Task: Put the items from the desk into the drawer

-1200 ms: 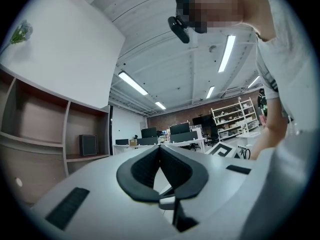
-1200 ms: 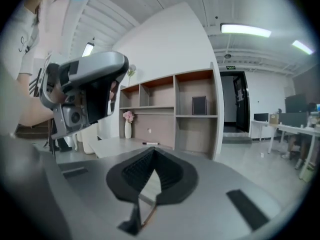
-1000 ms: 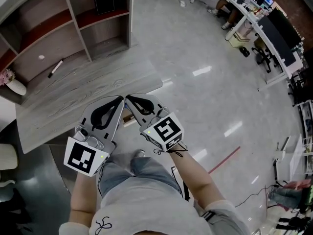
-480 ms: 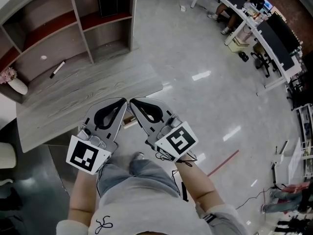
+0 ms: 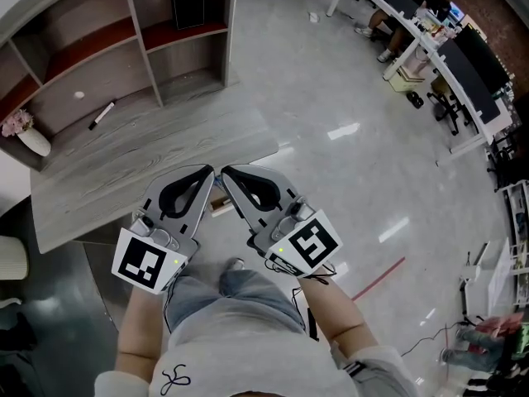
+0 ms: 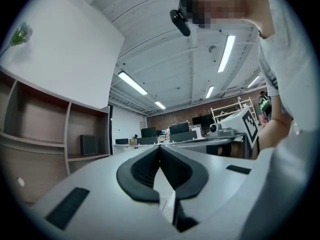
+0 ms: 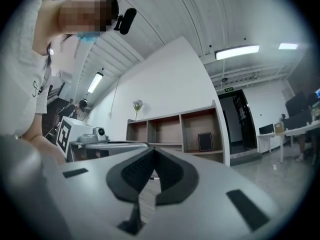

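Head view, left gripper (image 5: 207, 172): its jaws are meeting at the tips with nothing between them, and it is hovering at the near edge of the desk (image 5: 190, 143).
Head view, right gripper (image 5: 226, 172): its jaws are also pressing together, empty, with the tips just beside the left gripper's.
Head view, marker (image 5: 102, 115): it is lying on the far part of the desk, close under the shelf unit (image 5: 124, 48), well apart from both grippers and up and to the left of the jaws.
Head view, long axis: the marker is running diagonally from lower left to upper right, so it is lying broadside to a reach from the jaws.
Head view, other things: a small white object (image 5: 78, 95) is sitting beyond the marker, and a vase of flowers (image 5: 33, 141) is standing at the desk's left end.
Head view, nearer hand: the left gripper is sitting on the marker's side, so it looks the nearer.
Head view, drawer: none is showing open. A tan piece (image 5: 219, 209) below the desk edge may belong to it; I cannot tell.
Left gripper view: the jaws are closing tip to tip on nothing and looking level past the shelf unit (image 6: 50, 129). No marker is showing.
Right gripper view: the jaws are touching, empty. The shelf unit (image 7: 175, 129) and vase of flowers (image 7: 137, 105) are standing ahead, and a strip of desk (image 7: 146, 199) is showing behind the tips.
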The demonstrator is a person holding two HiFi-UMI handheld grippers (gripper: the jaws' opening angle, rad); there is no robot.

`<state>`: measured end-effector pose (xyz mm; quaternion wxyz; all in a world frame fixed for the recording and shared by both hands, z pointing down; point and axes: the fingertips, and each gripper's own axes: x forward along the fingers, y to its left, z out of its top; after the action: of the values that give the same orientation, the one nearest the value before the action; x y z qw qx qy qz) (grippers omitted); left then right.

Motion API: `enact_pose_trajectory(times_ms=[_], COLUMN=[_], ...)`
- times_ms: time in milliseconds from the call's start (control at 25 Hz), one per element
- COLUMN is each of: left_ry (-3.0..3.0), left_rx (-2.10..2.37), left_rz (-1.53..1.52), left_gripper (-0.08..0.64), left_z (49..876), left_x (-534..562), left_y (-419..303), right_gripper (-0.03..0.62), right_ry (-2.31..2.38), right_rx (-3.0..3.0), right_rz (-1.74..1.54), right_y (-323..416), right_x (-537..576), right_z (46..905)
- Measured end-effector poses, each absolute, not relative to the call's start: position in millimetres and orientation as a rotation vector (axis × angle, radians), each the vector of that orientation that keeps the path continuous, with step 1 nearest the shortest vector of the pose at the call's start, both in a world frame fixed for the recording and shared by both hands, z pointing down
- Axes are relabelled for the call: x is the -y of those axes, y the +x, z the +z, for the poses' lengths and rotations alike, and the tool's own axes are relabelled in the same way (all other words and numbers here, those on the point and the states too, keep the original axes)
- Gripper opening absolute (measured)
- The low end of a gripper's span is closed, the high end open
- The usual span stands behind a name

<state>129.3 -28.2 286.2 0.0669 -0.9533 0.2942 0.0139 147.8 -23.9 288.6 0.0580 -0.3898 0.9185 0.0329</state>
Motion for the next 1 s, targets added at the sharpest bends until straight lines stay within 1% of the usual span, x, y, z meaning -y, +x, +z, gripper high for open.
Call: enact_pose_trajectory(times_ms=[1000], left_ry=[-2.823], left_rx=[-0.975], left_rz=[0.045], left_gripper=[0.011], left_z=[283], left_x=[26], left_y=[113], right_gripper=[0.008], right_ry=[-1.081], right_rx=[-2.797], right_rz=[0.116], right_y=[130], right_x=[26], right_z=[284])
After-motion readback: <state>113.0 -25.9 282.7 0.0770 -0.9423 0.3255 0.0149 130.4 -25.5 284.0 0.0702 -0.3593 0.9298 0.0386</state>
